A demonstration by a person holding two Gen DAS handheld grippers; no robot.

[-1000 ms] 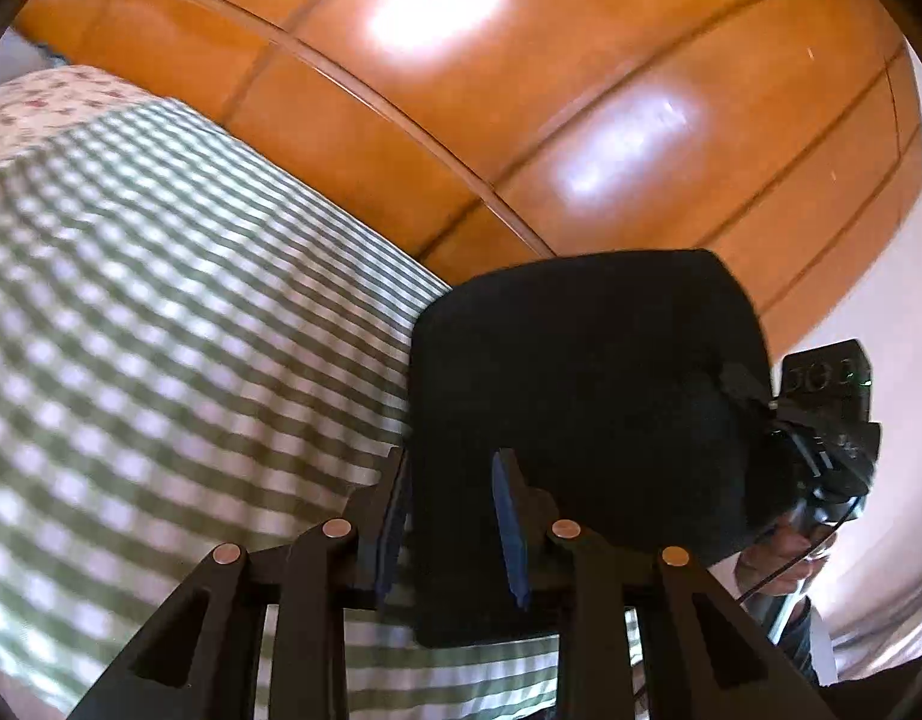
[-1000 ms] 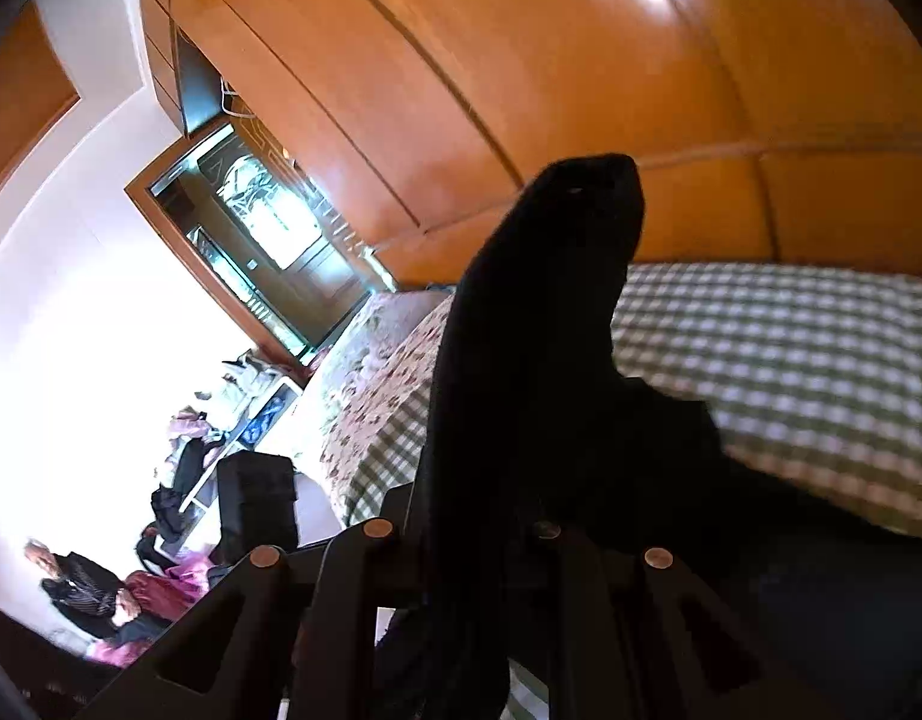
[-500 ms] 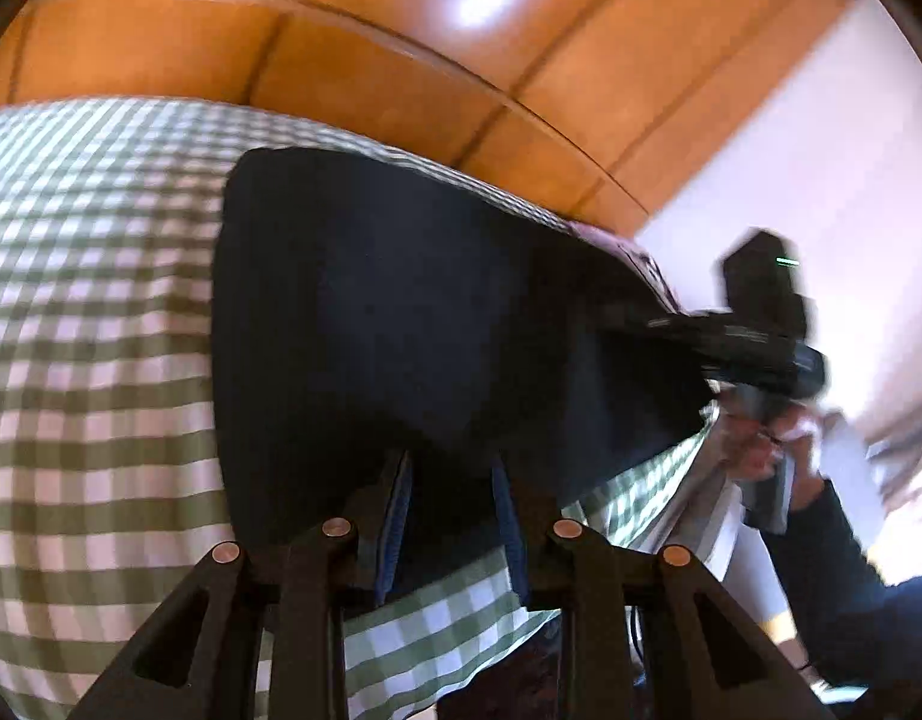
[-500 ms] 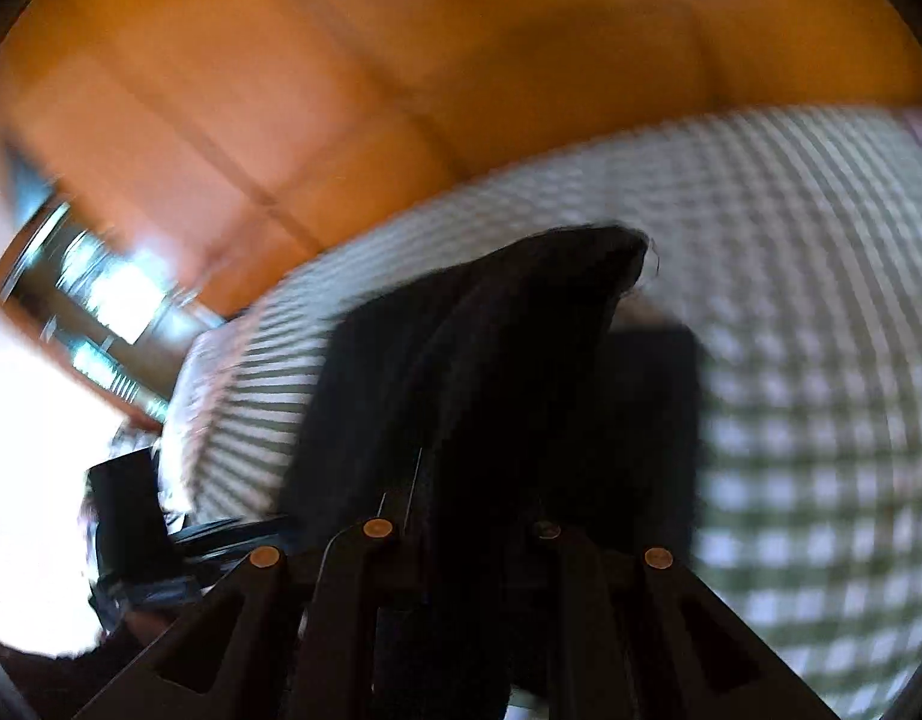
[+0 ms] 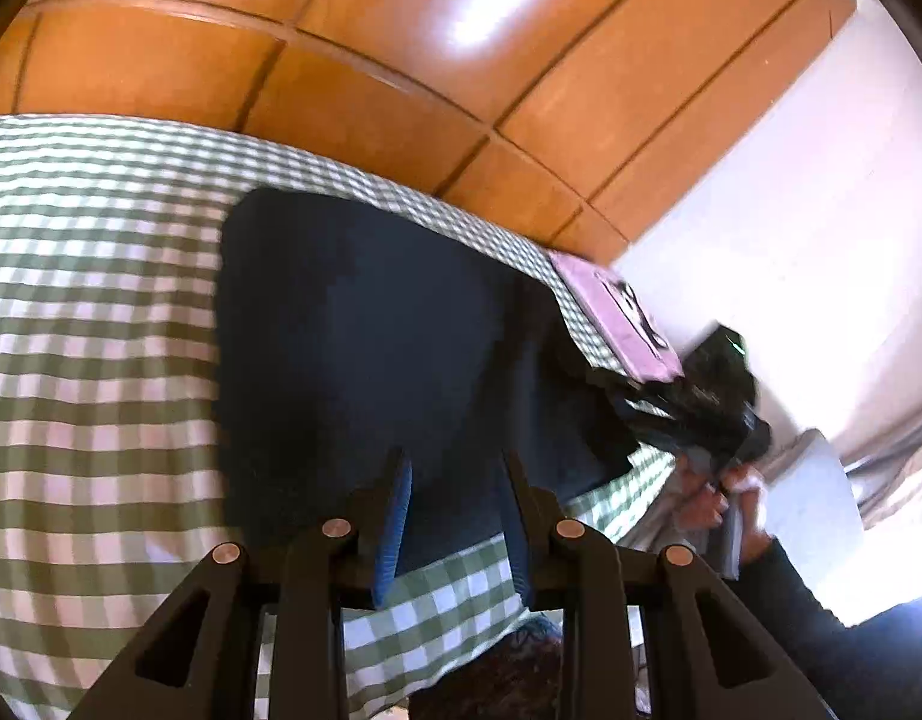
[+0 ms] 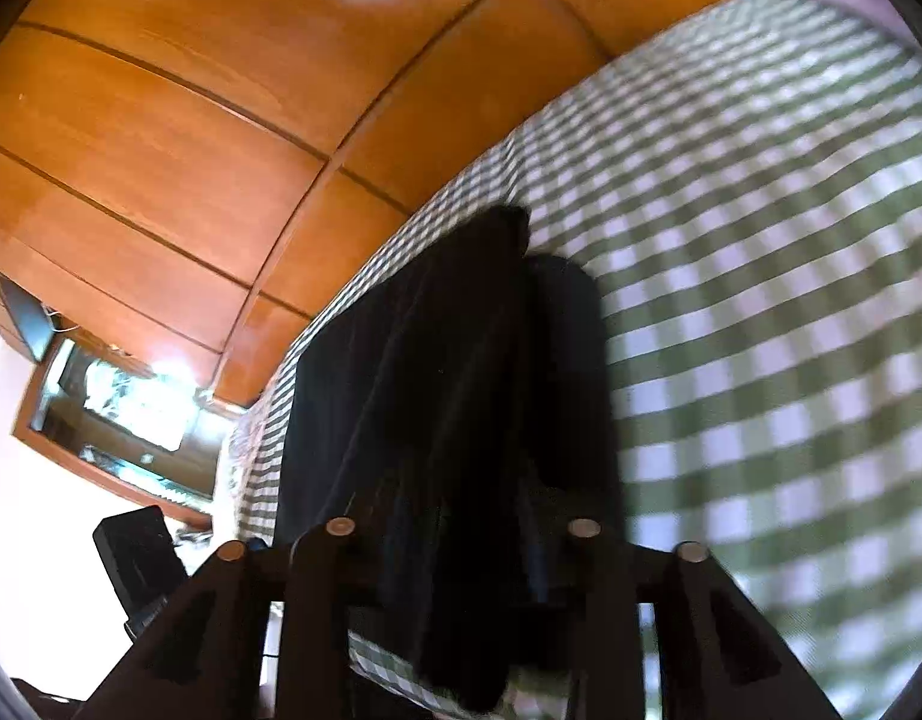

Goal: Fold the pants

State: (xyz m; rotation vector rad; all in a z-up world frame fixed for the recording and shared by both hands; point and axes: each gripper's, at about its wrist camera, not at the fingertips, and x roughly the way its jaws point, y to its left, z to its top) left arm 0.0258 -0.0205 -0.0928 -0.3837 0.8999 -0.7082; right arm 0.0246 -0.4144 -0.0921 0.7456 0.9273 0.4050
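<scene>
Clearly we handle soft, limp dark pants (image 5: 365,348), lying mid-frame on the checked bed (image 5: 95,360). Our left gripper (image 5: 455,516) has its jaws apart over the near hem. Our right gripper (image 6: 461,576) jaws are opening with cloth between them. Doubled edges and corners grip best.

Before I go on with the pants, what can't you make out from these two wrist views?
- Right wrist view: the right gripper jaws are opening, but the dark pants bunched between them hide the pads, so contact is unclear.
- Left wrist view: the pants' near edge runs behind the left gripper fingers; a grip cannot be confirmed.
- Left wrist view: the hand at right is blurred.
- Both views: the checked bedspread is cut off by the lens rim.
</scene>
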